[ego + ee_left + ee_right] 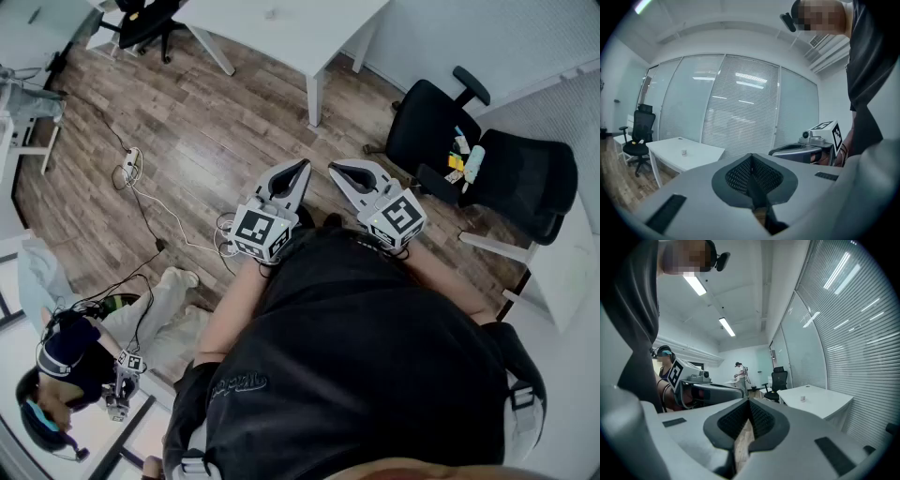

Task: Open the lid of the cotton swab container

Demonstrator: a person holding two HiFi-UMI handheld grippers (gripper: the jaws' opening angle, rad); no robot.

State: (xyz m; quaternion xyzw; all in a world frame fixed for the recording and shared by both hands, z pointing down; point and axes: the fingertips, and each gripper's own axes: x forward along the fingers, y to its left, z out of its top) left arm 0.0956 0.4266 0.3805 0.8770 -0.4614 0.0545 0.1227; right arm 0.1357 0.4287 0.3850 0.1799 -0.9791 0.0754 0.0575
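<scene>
Over the wooden floor (206, 131), the left gripper (303, 167) and right gripper (335, 169) hover, jaws together and empty; nothing seems begun, and next comes reaching the small container (684, 152), probably the swabs, on the far counter (665, 149).

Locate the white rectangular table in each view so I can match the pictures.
Head view: white rectangular table at top centre, cut by the frame's upper edge.
Left gripper view: lower left, in front of the blinds.
Right gripper view: right of centre, low, beside the blinds.
Shared landmark: the small pale object standing on its top, visible in all three.
</scene>
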